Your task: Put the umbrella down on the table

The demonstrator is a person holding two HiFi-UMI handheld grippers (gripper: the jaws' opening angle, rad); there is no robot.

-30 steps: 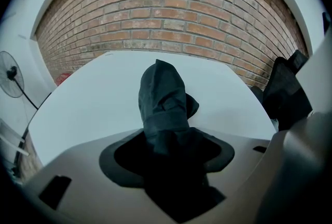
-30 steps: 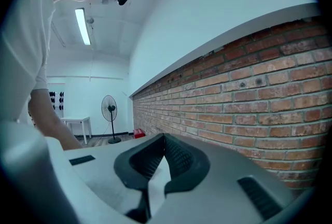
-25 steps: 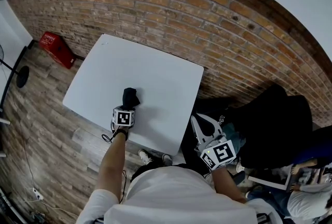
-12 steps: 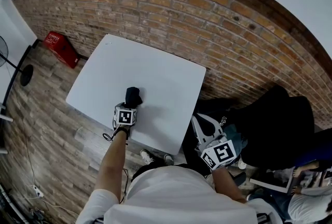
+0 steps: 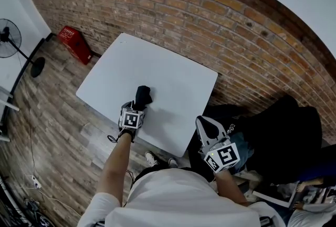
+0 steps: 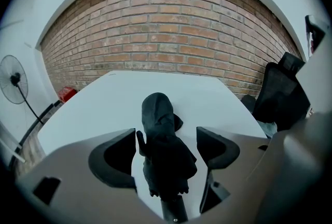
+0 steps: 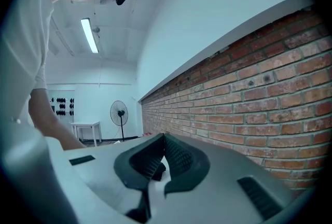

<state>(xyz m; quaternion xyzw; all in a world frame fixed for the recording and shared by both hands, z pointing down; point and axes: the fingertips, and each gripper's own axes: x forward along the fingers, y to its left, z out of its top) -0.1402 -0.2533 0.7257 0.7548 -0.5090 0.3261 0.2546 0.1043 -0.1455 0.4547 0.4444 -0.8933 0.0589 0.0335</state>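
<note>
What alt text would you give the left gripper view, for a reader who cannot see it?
A folded black umbrella lies on a white table between the jaws of the left gripper; they are opening and do not touch it. Behind is a brick wall, with a fan at the left edge and a black chair at the right.

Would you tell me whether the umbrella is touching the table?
Touching: in the left gripper view the umbrella lies on the table with no gap beneath.

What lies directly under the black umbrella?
The white table: the umbrella rests on its top. The patch directly beneath is covered, so nothing there can be checked.
</note>
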